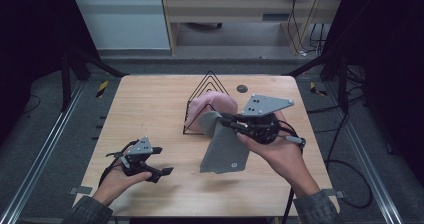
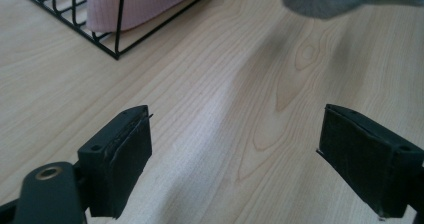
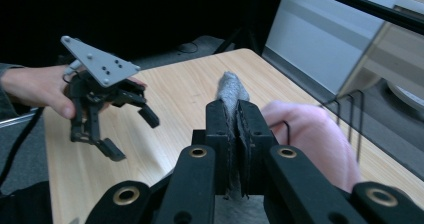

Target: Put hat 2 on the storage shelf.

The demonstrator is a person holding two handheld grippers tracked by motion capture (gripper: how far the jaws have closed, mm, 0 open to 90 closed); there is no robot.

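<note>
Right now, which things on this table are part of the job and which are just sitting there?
In the job:
grey cloth, pinched in the right gripper
wire rack
pink cloth in the rack

Standing by:
left gripper, jaws open, holding nothing
dark round spot on the table

A light wooden desk with rounded corners. A black wire rack stands near its far middle. A small dark disc lies just beyond.

Light wood counter w/ rounded corners, on grey floor. Behind: pale wall panel, wooden desk, cables at right. Dark curtains both sides; dim light.
</note>
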